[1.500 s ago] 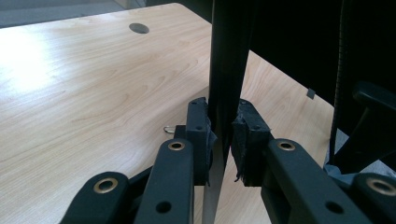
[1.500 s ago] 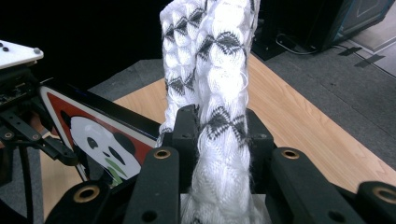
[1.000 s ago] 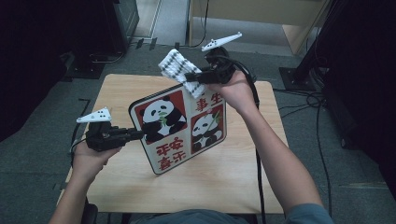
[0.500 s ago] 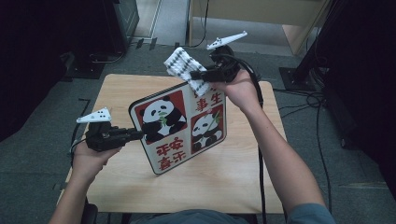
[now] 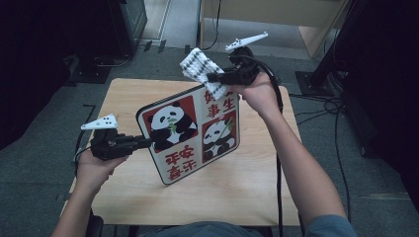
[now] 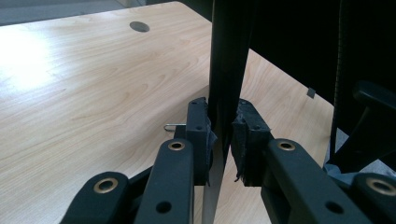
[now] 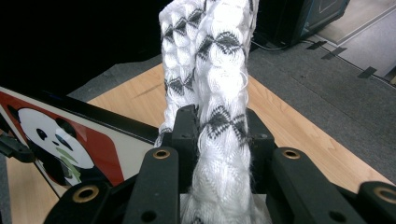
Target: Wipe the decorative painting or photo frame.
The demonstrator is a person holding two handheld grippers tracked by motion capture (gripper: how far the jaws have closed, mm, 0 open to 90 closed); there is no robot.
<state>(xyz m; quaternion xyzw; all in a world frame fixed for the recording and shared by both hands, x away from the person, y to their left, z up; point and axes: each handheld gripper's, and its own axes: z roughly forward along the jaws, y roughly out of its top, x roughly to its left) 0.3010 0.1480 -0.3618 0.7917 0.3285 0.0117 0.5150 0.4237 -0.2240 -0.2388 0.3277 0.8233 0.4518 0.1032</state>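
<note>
Above the light wooden table (image 5: 247, 197), the left gripper (image 5: 143, 143) clamped the left edge of a tilted rectangular panda-print board (image 5: 190, 133) while the right gripper (image 5: 215, 77), shut on a white-and-black knitted cloth (image 5: 200, 69), touched its top corner; wiping seemingly barely begun.

Lab or office room, grey carpet tiles (image 5: 148, 64), wooden table (image 5: 257, 182), trailing floor cables (image 5: 341, 123)
</note>
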